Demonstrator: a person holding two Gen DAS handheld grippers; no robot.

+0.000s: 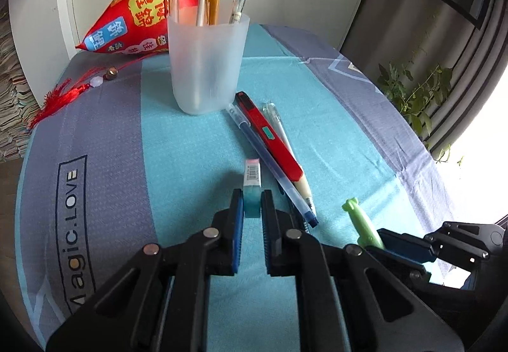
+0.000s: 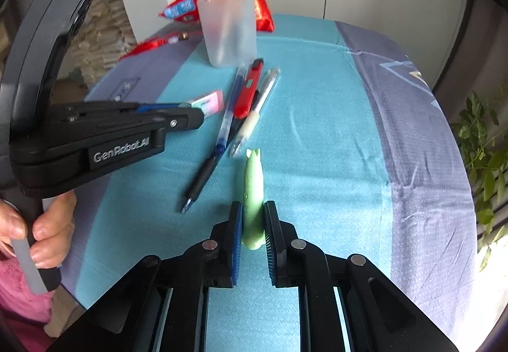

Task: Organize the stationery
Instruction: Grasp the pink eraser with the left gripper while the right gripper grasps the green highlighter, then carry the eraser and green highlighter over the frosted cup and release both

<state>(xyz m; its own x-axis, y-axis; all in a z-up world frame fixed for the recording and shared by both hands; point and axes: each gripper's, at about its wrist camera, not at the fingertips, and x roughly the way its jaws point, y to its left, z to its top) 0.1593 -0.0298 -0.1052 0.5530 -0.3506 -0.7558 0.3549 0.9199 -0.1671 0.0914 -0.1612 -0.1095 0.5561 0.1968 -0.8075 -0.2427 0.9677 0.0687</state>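
Frosted plastic is what the pen cup (image 1: 206, 66) is made of, and it stands toward the far edge of the table (image 1: 104, 136), on the teal stripe of the cloth, with several pens already upright inside.

The left gripper (image 1: 252, 204) is narrow and holds an eraser (image 1: 252, 186) by its teal end; the pink end and the barcode label point forward, away from the gripper. So the long axis of the eraser runs nearly straight toward the cup, which lies ahead and slightly to the left.

The right gripper (image 2: 253, 217) is also narrow and holds a green pen (image 2: 253, 193) with a small animal head at the top. This pen points forward and upward, again roughly toward the cup, which in the right wrist view is far ahead and a little to the left.

Between the grippers and the cup, loose pens (image 1: 273, 155) lie in a bundle on the teal stripe, slanting from just beside the cup back toward the near edge.

I judge that the left gripper is nearer to the cup, so its eraser can probably go in first; each thing must be tilted upright above the rim.
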